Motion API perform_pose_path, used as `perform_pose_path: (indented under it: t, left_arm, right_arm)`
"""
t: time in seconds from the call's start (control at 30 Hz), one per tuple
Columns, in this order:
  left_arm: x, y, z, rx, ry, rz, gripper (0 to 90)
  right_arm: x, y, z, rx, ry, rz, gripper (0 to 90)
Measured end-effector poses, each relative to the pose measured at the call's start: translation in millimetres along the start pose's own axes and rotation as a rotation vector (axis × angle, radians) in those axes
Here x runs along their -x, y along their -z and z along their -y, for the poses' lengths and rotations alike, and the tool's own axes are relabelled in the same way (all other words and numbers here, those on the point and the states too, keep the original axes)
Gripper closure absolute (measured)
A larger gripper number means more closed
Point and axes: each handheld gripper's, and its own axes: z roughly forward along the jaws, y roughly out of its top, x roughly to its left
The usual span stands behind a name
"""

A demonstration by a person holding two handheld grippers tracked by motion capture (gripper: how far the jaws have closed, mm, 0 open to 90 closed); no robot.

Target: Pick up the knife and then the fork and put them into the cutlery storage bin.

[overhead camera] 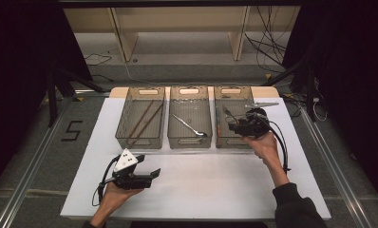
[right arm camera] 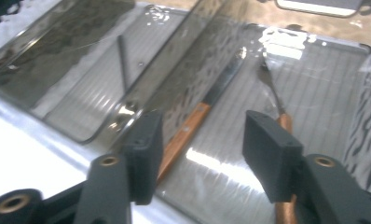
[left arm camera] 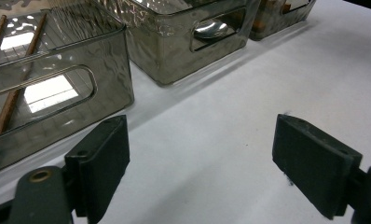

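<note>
White bench, three clear bins. Right gripper (right arm camera: pixel 200 156) jaws released, over wooden-handled knife (right arm camera: pixel 200 116) and fork (right arm camera: pixel 278 105): light, stiff; grasp knife's wooden handle. Left gripper (left arm camera: pixel 200 163) jaws released, empty.

In your right claw view the wooden-handled knife (right arm camera: pixel 186 133) ran behind one pad, so its handle end was hidden; the fork (right arm camera: pixel 273 93) passed behind the other pad, its handle mostly covered. In the high view your right claw (overhead camera: pixel 234 124) covered part of the right bin (overhead camera: pixel 232 92), and what lay beneath was too small to tell; in your left claw view the chopsticks (left arm camera: pixel 13 95) were cut off by the frame's edge.
</note>
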Motion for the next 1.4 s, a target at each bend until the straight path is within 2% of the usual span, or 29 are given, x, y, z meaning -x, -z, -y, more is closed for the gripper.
perform_pose_path:
  t: [0.27,0.47,0.83,1.2,1.4]
  left_arm:
    - [0.1,0.0,0.0,0.001,0.007,0.003,18.7]
    - [0.1,-0.2,0.0,0.001,0.010,0.005,18.6]
    - [0.0,-0.5,-0.3,-0.003,0.013,0.009,18.6]
    - [-0.7,-0.2,-0.7,0.000,0.027,0.014,18.6]
    - [-1.0,0.6,-0.7,0.002,0.025,0.019,18.6]
  right_arm:
    - [-15.0,17.6,19.1,0.071,0.025,-0.049,37.5]
    - [-22.9,30.4,39.6,0.113,0.024,-0.087,35.8]
    - [-28.2,41.6,72.9,0.138,0.029,-0.102,32.9]
    - [-40.1,54.6,102.9,0.165,0.048,-0.158,29.7]
    - [-49.4,55.3,115.3,0.179,0.063,-0.186,27.0]
